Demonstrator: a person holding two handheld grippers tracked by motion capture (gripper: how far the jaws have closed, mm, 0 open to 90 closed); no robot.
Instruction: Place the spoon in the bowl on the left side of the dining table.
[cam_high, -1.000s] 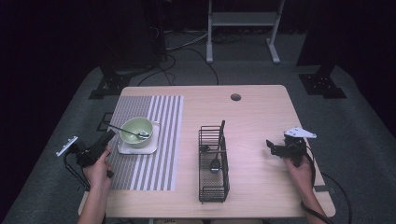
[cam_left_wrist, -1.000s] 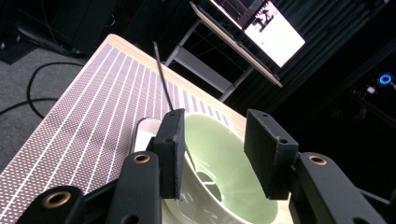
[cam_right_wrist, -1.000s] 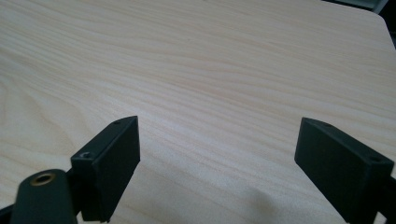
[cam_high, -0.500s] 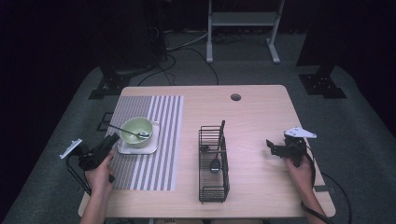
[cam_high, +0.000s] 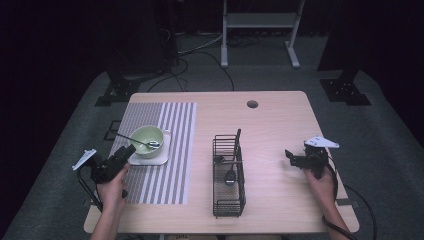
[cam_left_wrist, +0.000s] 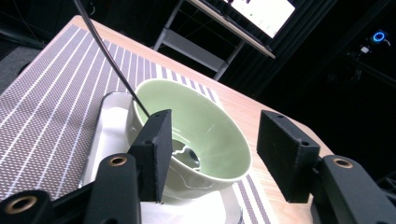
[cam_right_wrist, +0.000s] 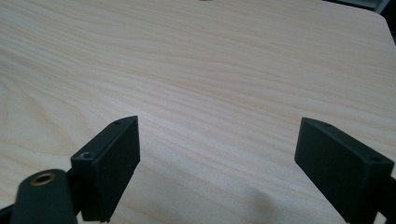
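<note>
A pale green bowl (cam_high: 147, 139) stands on a white square plate (cam_high: 156, 160) on the striped placemat (cam_high: 175, 130). A spoon (cam_high: 131, 138) rests in it, handle sticking out to the left. My left gripper (cam_high: 127, 151) points at the bowl's near left side. In the left gripper view the bowl (cam_left_wrist: 205, 126) and the spoon handle (cam_left_wrist: 107, 51) lie just beyond my left gripper (cam_left_wrist: 217, 140). Its jaws have just been opening and stand apart, and no pad presses on the bowl. My right gripper (cam_high: 290, 156) hangs open over bare wood, with nothing between the jaws of the right gripper (cam_right_wrist: 219, 140).
A black wire basket (cam_high: 217, 200) stands mid-table with a dark utensil (cam_high: 231, 176) upright in it. A round cable hole (cam_high: 252, 104) sits near the table's far edge. Bare tabletop (cam_high: 270, 125) lies between the basket and my right hand.
My left gripper has swung in from the table's left edge toward the bowl, and its tips now lie by the plate. The right gripper has stayed put.
</note>
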